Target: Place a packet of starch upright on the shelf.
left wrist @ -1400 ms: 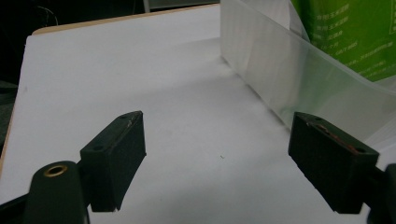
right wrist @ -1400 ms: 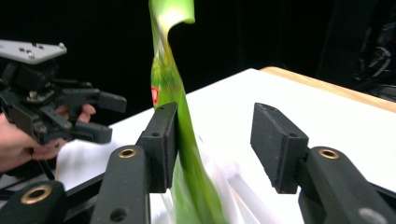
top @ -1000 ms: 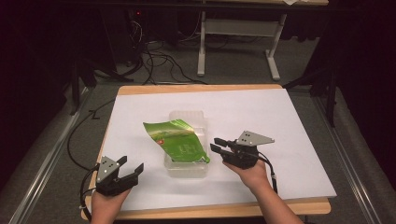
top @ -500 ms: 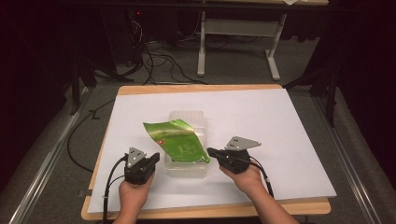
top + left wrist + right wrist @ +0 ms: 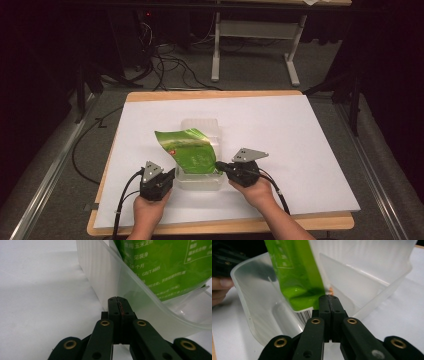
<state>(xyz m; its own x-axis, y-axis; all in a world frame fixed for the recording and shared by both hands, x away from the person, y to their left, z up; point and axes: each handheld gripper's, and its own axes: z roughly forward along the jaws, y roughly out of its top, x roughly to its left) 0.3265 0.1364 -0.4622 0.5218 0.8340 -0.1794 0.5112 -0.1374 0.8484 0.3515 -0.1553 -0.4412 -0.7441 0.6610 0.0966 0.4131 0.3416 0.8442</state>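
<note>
- Both grippers have closed in on the clear container (image 5: 200,176).
- Left gripper (image 5: 167,181): jaws pressed together, empty, beside its wall.
- Right gripper (image 5: 220,166): jaws clamped at the green pouch (image 5: 190,152) corner.
- Pouch seems light, soft, slippery; pinch its sealed edge.

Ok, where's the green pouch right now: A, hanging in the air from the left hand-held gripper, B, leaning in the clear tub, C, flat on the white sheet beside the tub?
B: the green pouch slants across the clear tub, its lower end inside the tub.
</note>
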